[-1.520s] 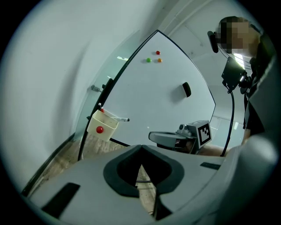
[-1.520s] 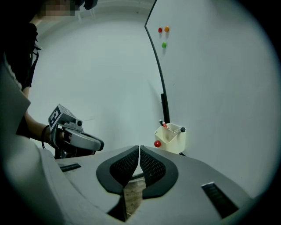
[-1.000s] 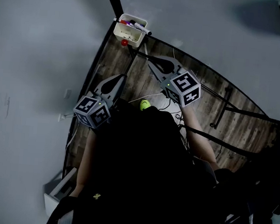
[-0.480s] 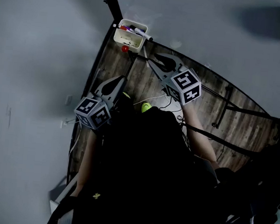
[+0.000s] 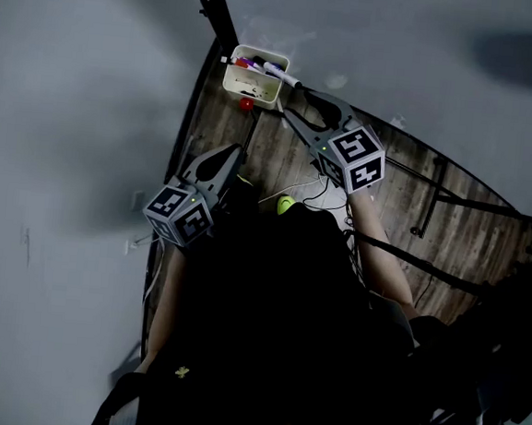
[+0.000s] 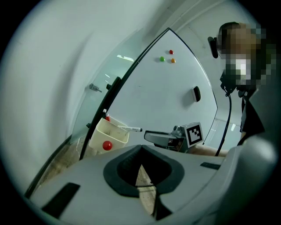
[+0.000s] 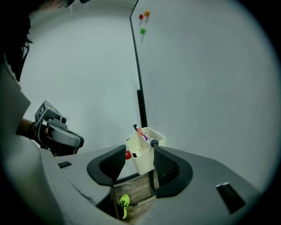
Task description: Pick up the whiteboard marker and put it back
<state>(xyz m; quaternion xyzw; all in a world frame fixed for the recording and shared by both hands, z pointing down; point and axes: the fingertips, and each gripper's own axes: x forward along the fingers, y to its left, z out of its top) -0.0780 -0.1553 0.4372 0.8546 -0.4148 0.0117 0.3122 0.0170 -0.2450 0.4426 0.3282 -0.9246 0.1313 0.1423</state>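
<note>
Whiteboard marker (image 5: pixel 276 71) is lying across the cream holder (image 5: pixel 249 87), upper middle of the head view. The right gripper (image 5: pixel 301 106) is just beside it, its jaws have just been opening and are spread on nothing. Left gripper (image 5: pixel 229 152) lower left, jaws pressed together

Pens (image 5: pixel 251 65) in the holder (image 5: pixel 255 89) are too small in head view to count. In right gripper view, the whiteboard marker (image 7: pixel 154 143) shows only its dark end. The holder's right side runs behind the right gripper (image 7: pixel 138 154). Person (image 6: pixel 257 114) is cut off at left gripper view's right edge.
</note>
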